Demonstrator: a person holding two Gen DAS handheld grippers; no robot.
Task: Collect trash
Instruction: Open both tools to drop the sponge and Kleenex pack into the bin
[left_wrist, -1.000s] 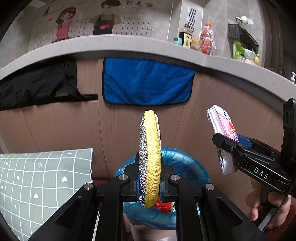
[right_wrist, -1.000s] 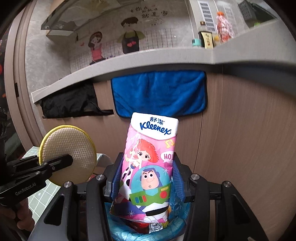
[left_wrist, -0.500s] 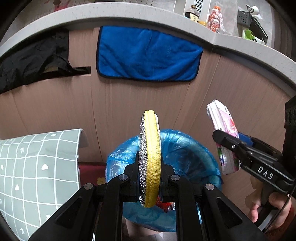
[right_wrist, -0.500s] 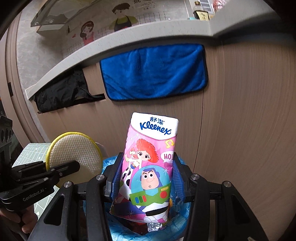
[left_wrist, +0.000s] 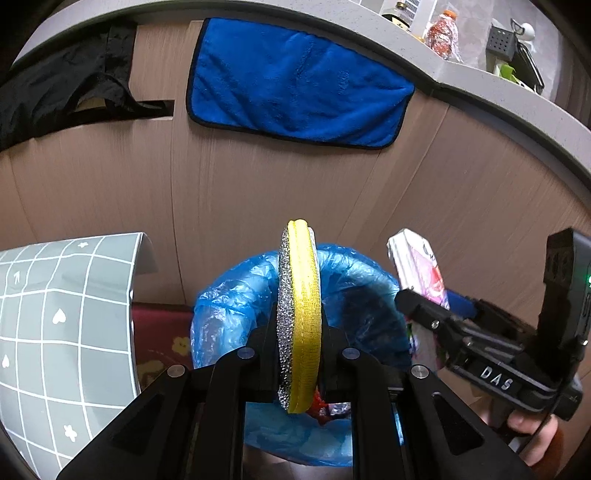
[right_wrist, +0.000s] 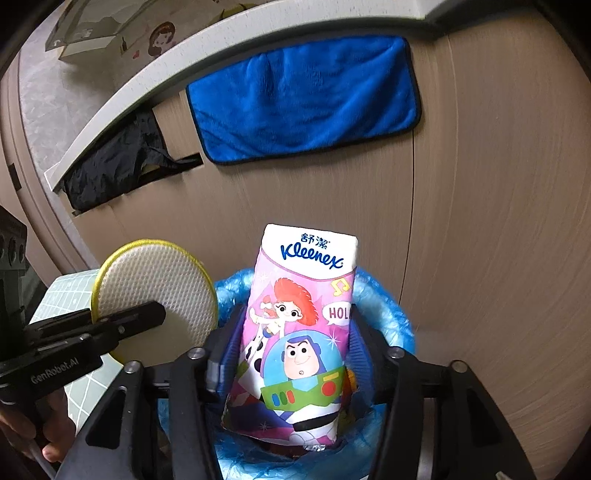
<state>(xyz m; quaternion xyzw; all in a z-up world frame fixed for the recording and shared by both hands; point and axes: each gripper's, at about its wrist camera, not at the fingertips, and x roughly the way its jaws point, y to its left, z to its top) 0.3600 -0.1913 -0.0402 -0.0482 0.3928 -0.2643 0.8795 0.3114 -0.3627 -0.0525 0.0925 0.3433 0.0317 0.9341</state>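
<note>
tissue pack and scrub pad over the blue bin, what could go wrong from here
1. The right gripper is opening with the tissue pack between its jaws; the pack stands tall over the bin and could tip past the rim.
2. The left gripper is opening too, and the scrub pad sits on edge, so it might roll off the bag's rim.
3. The two grippers are close and could bump.
</note>
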